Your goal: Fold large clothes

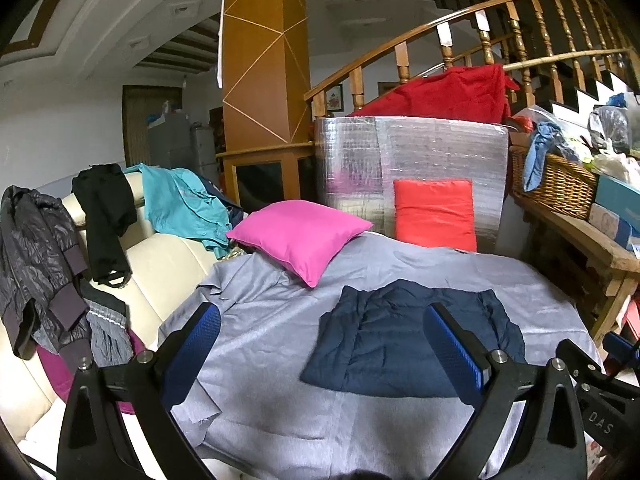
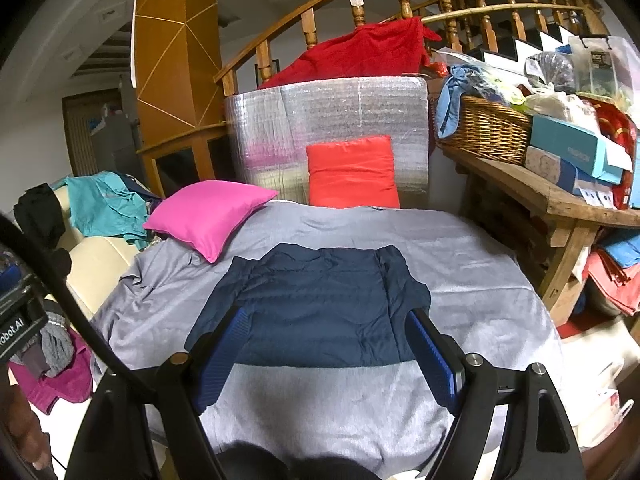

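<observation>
You hold both grippers above the near edge of a grey sheet [image 2: 460,280] spread over a flat surface. Your left gripper [image 1: 320,344] has its blue-padded jaws spread wide with nothing between them. Your right gripper [image 2: 324,352] is likewise wide apart and holds nothing. The navy padded jacket [image 2: 312,304] lies folded into a rough rectangle in the middle of the sheet, just beyond the fingertips of both grippers, touched by neither. At the far left corner of the sheet rests a pink cushion [image 2: 208,214]. Behind the far edge an orange-red cushion [image 2: 352,172] leans upright against a silver foil panel [image 2: 332,108], with a red cloth [image 2: 352,56] draped over its top. Far to the left, a cream sofa [image 1: 168,260] carries a teal shirt [image 1: 180,200], a black garment [image 1: 104,216] and a dark puffer jacket [image 1: 36,256]. To the right, a wooden bench [image 2: 540,192] holds a wicker basket [image 2: 488,128] and boxes.
</observation>
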`<state>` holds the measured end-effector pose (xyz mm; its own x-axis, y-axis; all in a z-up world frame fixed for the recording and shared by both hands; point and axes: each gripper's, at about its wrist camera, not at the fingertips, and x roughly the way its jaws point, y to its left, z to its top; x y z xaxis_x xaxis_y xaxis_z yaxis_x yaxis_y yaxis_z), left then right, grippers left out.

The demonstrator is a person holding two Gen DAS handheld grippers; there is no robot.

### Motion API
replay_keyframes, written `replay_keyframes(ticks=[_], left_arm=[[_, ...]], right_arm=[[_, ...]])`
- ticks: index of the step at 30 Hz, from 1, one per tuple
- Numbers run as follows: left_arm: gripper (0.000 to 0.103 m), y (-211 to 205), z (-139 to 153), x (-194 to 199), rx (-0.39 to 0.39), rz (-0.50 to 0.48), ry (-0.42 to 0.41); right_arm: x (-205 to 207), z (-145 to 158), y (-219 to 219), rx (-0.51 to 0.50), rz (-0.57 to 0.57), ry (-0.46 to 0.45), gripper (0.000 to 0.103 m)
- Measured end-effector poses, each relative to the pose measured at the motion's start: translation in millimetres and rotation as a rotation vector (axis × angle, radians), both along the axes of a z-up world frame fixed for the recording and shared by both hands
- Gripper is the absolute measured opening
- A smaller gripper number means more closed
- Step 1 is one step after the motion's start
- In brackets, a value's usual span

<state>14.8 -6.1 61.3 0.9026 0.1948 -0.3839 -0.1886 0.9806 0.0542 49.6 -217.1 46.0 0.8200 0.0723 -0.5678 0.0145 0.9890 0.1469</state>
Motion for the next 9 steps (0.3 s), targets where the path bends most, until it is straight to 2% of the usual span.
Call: replay_keyframes(ticks=[5, 7, 9], left_arm=[[0.101, 1, 3, 5, -0.009, -0.021, -0.025], [0.101, 6, 1, 15, -0.025, -0.015, -0.035], [0.101, 21, -5, 41, -0.067, -0.008, -0.013]], right_arm=[[4, 5, 4, -0.019, 0.008, -0.012, 0.084], [14, 5, 2, -0.024, 0.013, -0.017, 0.084], [29, 2, -5, -0.014, 0.012, -0.010, 0.084]])
